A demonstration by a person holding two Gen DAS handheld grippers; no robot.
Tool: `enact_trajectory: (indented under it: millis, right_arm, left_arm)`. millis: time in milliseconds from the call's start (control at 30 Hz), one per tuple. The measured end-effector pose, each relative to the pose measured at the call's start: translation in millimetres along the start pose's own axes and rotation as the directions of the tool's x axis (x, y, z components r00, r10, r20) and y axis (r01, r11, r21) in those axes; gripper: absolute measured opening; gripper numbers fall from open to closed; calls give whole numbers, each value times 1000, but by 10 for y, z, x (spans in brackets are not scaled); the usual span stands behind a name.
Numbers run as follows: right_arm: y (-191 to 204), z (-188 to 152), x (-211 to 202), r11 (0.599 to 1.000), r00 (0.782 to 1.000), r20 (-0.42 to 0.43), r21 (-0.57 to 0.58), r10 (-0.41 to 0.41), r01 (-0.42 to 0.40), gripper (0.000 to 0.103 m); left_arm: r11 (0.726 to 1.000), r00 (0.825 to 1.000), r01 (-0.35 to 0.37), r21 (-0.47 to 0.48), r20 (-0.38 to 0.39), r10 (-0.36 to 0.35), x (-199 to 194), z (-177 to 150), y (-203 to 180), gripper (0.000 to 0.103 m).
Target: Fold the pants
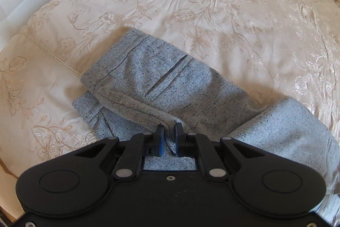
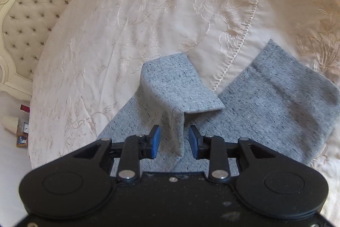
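Two grippers work one pair of grey flecked pants (image 1: 170,82) spread on a cream embroidered bedspread (image 1: 212,3), and the risks differ from one to the other. On the left, the left gripper (image 1: 169,137) is clenched on a ridge of the cloth at the near edge, its blue pads drawn close with a thin fold pinched between them; beyond it the pocket end of the pants lies doubled over toward the far left, next to a stitched seam in the bedspread. If this hand lifts or drags before the fold is settled, I judge it would pull the doubled layer askew, and a pinch this thin could also slip free. On the right, the right gripper (image 2: 174,139) stands released, jaws apart, with a raised flap of the same pants (image 2: 180,99) standing between the pads but not pressed by either. That flap is buckled upward, not flat, so left alone it may flop either way and leave a crooked crease. Farther right, a leg end lies at a slant toward the far side, which could put the next fold out of line. The tufted headboard (image 2: 31,14) stands at the far left of the right wrist view, well apart from the work.
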State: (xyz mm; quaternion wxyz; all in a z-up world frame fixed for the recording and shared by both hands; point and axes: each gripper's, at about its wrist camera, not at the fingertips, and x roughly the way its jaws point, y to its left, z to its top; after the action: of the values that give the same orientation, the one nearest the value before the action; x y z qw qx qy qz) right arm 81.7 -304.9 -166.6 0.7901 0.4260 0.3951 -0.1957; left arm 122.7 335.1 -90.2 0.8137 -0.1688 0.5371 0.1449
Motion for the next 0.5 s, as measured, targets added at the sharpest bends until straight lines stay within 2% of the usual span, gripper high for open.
enact_trajectory:
  millis: [167,233,267,333,400,500]
  right_arm:
    - [92,114,245,999,999,-5,0,-50,50,33]
    - [129,152,280,1000,1000,17,-4,-16,16,25]
    - [188,192,294,999,1000,18,-22,-24,24,5]
    - [404,324,276,996,999,30,-84,-26,29,5]
    - [671,473,141,988,997,67,-154,33,-22,4]
    - [1066,685,-264,963,979,136,-246,150,-114,4]
  left_arm:
    - [1000,1000,10,-11,4,-10,11,98,-31,12]
    - [1000,1000,19,-5,18,-19,2,205,-69,11]
    - [1000,999,29,2,36,-29,-21,280,-92,11]
    - [999,995,50,18,84,-52,-116,458,-151,11]
    - [996,987,85,31,135,-89,-280,623,-198,11]
    - [990,973,134,38,186,-139,-536,726,-182,11]
